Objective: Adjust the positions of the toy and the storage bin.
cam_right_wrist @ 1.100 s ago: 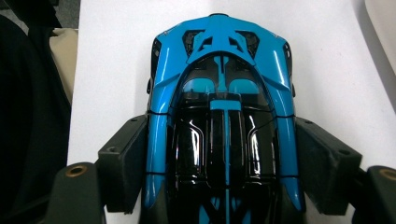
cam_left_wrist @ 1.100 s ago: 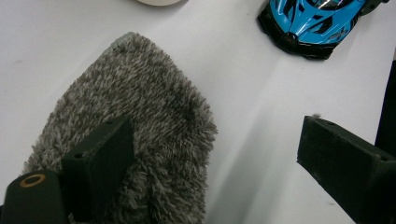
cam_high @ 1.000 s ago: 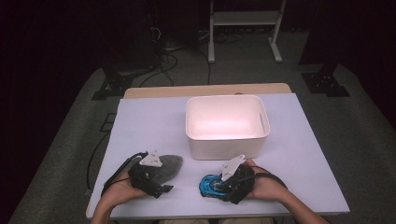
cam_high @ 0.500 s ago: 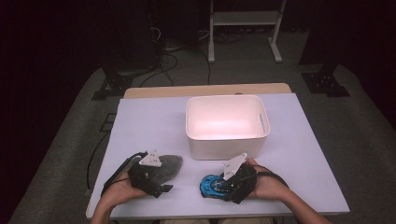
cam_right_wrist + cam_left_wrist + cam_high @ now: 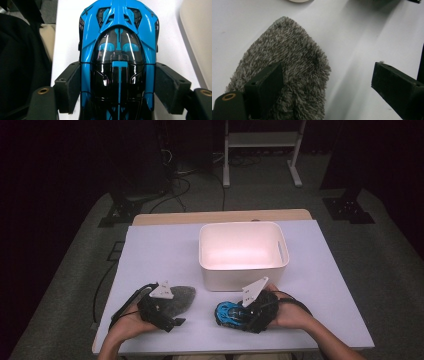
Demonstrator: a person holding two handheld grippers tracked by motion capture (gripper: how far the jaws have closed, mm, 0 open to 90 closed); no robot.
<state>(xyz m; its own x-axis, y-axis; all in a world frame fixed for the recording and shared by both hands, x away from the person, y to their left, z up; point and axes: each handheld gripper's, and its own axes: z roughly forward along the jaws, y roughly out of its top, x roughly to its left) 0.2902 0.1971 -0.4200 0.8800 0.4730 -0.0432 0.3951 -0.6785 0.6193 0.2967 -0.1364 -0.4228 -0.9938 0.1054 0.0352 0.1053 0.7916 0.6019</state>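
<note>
The right tongs (image 5: pixel 239 312) sit at the near edge of the tabletop (image 5: pixel 160 250), just right of its middle, with a blue and black toy car (image 5: pixel 229 314) between the jaws. In the right gripper view the car (image 5: pixel 119 50) lies lengthwise between the two black pads, each pad flat against one side of its body. The jaws have just been closing a little, and they now clasp the car at a wide spread. No brand, label or lettering can be read on the car's glossy shell.

The left tongs (image 5: pixel 165 317) rest near the left, well apart from the car. Their jaws stand wide open: in the left gripper view one jaw lies over a fuzzy grey cloth (image 5: pixel 287 70) and the other stands over bare tabletop, clear of it. The cloth (image 5: pixel 179 296) lies flat beside them.

A white bin (image 5: pixel 243 270) stands farther back at the middle, just beyond the car. It bears no readable writing.
</note>
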